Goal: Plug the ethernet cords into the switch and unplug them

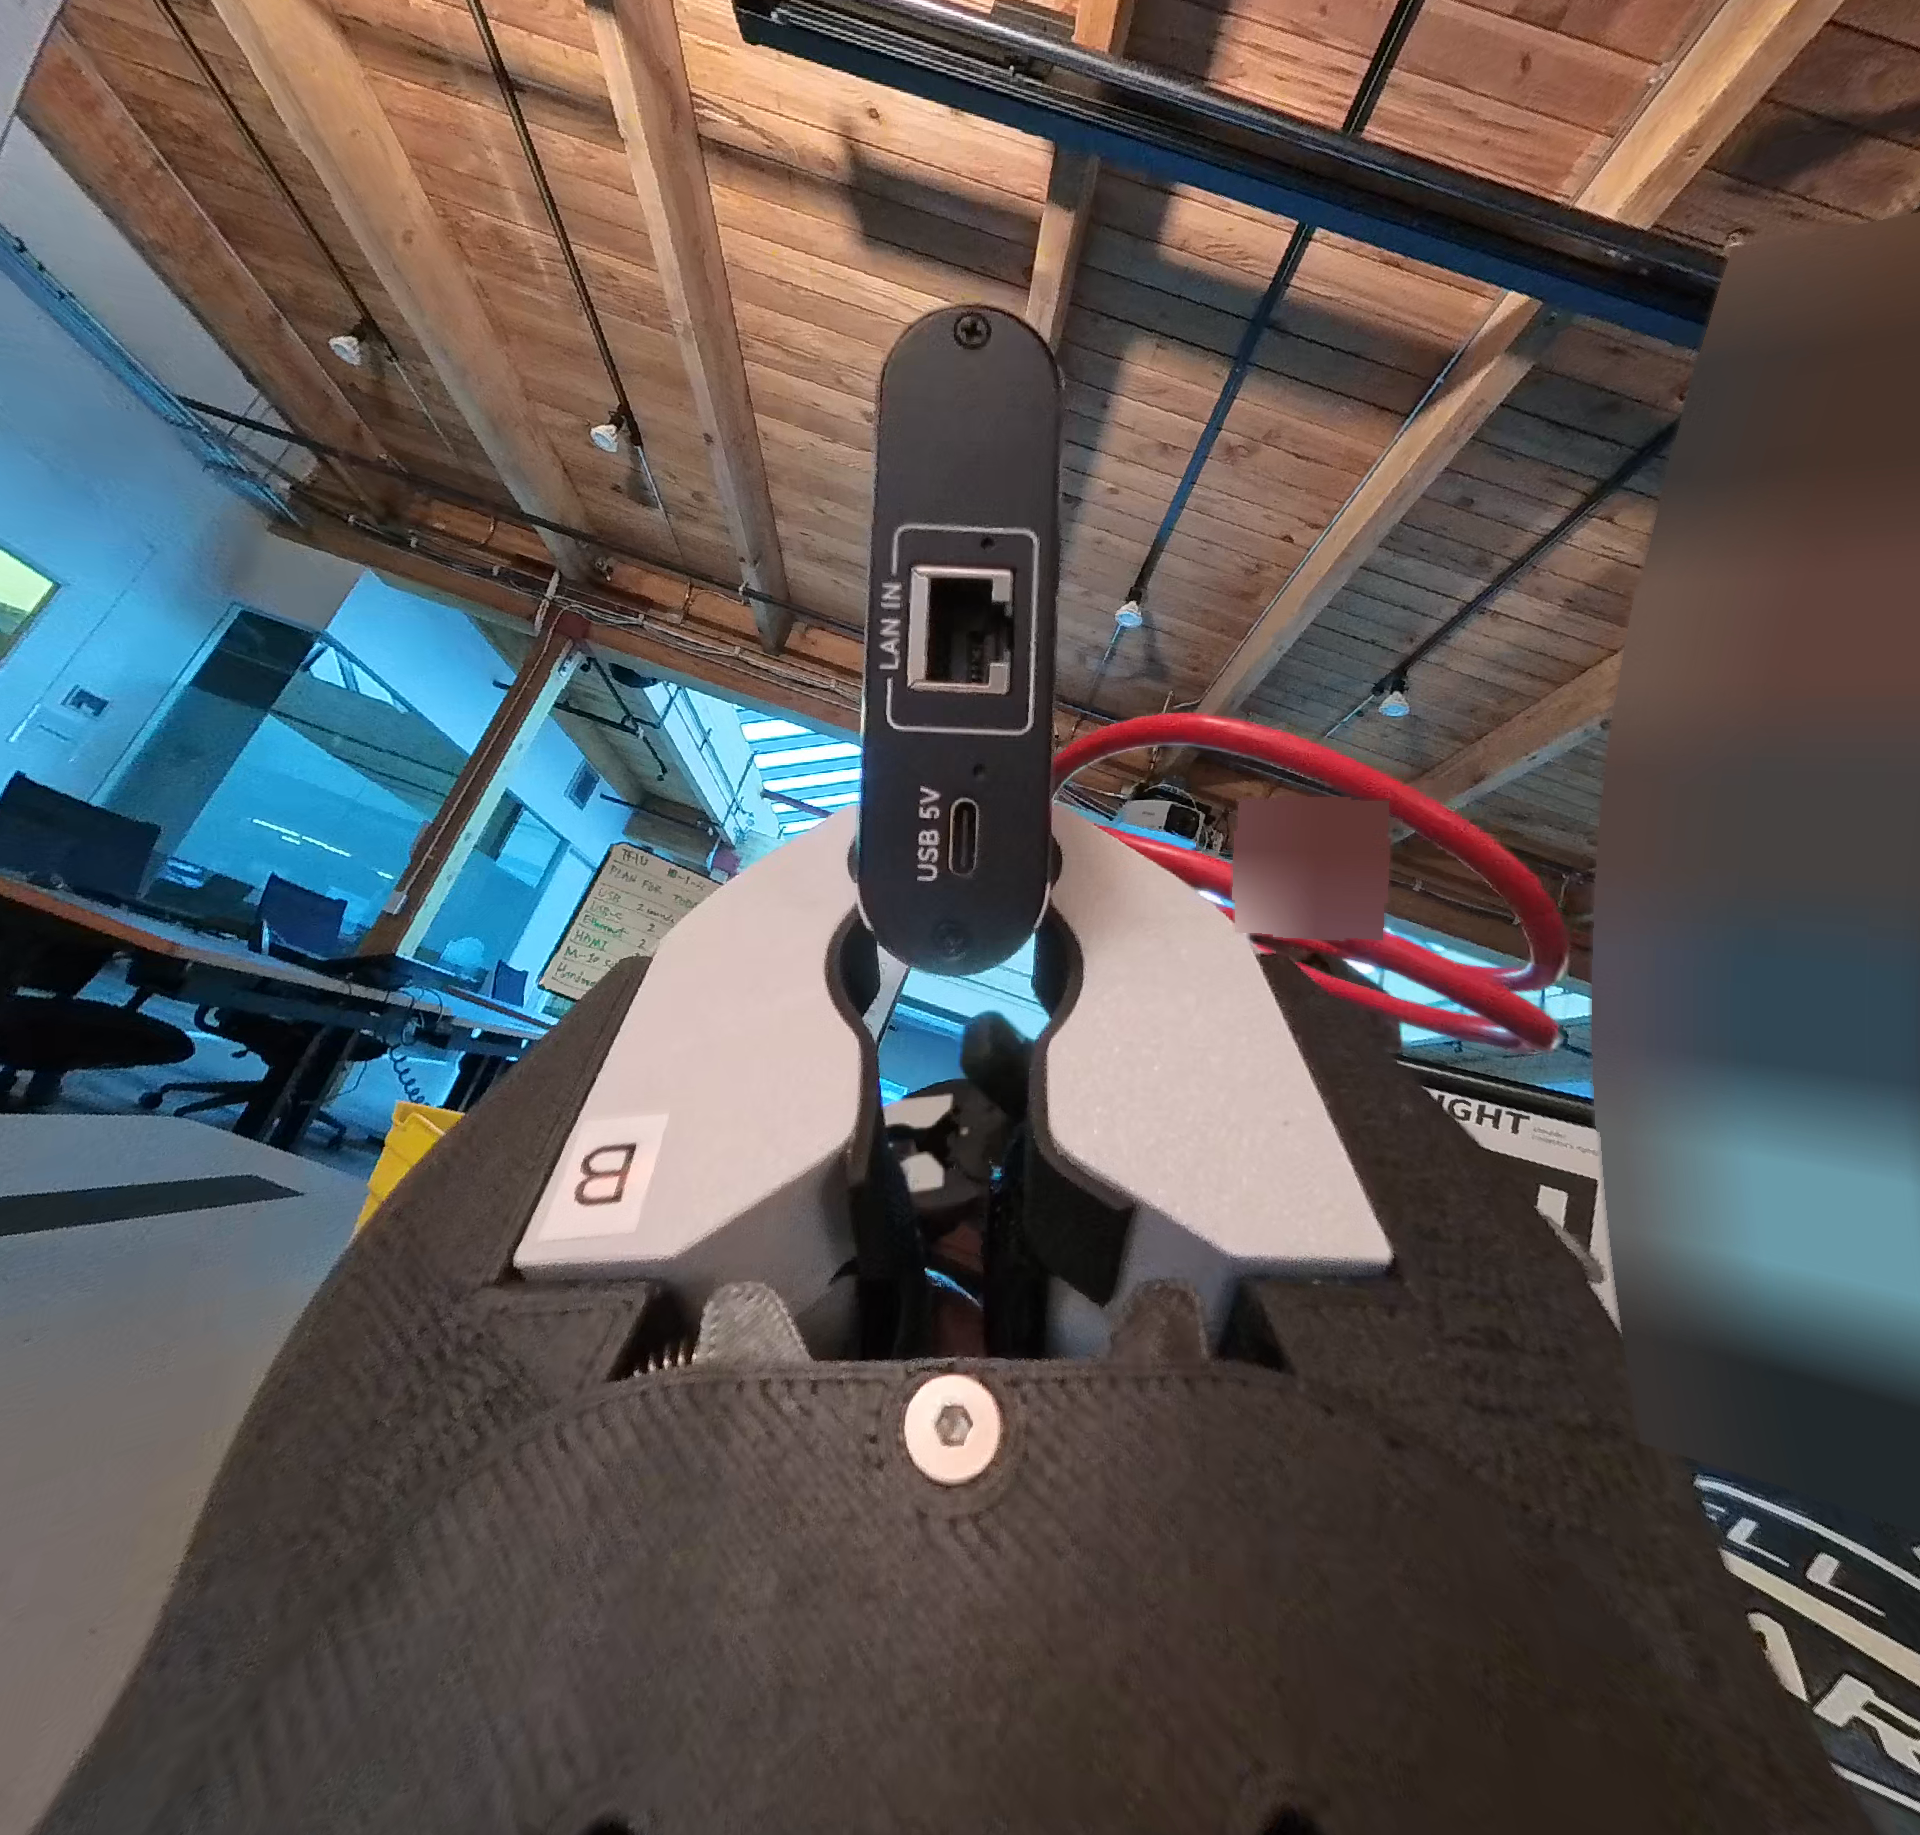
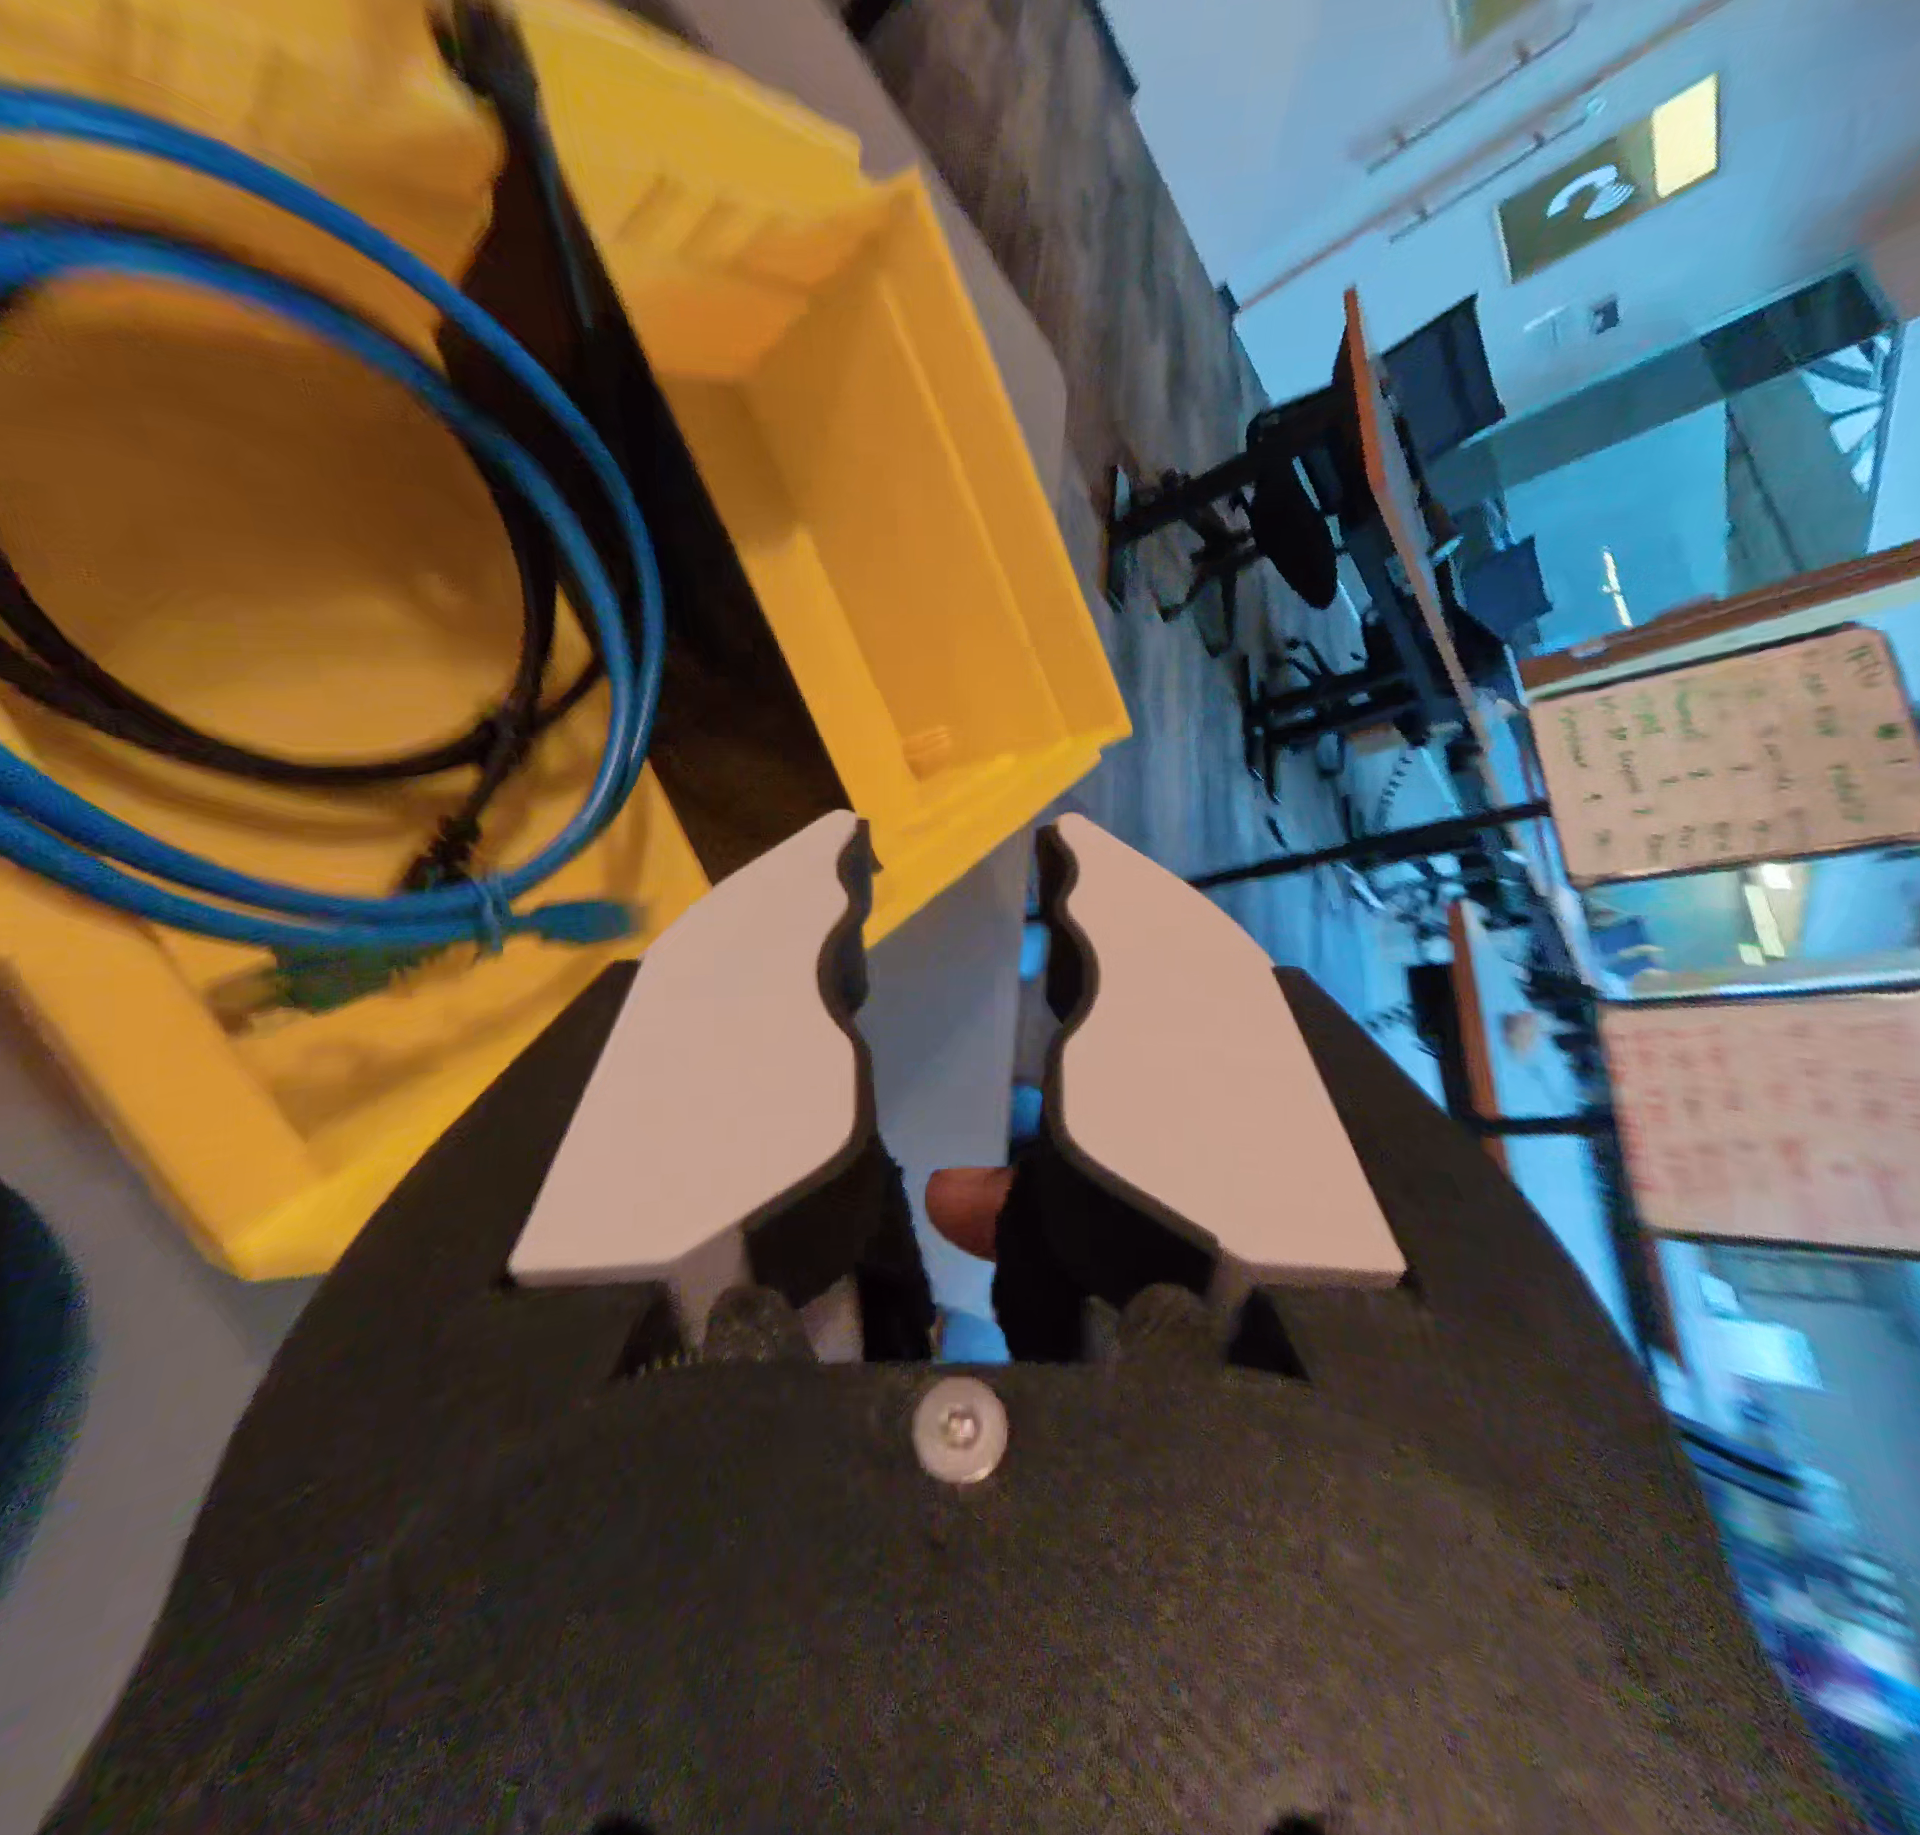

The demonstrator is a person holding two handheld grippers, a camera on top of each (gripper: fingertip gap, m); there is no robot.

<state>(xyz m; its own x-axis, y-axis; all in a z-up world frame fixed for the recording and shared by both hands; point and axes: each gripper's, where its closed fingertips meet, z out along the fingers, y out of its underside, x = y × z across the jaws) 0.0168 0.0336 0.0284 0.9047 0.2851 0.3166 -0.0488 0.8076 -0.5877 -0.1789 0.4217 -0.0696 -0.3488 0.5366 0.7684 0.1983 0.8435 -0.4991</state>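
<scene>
My left gripper (image 1: 951, 886) is shut on the lower end of a slim black switch (image 1: 966, 580) and holds it upright, tilted up toward the ceiling. The switch's end face shows an empty ethernet port (image 1: 961, 630) and a small oval port below it. A coiled red cord (image 1: 1434, 850) loops behind the switch to the right. My right gripper (image 2: 951, 881) is open and empty, with a clear gap between the fingers. A coiled blue ethernet cord (image 2: 582, 497) with a black cord (image 2: 312, 746) lies in a yellow bin (image 2: 260, 1141) to its left. The blue plug (image 2: 577, 921) lies left of the left fingertip.
A second yellow bin (image 2: 914, 455) stands just beyond the right gripper's tips on a grey table (image 2: 1029, 351). Desks and chairs (image 1: 239, 964) and a whiteboard (image 1: 623, 918) stand in the background. A large blurred patch fills the right edge of the left wrist view.
</scene>
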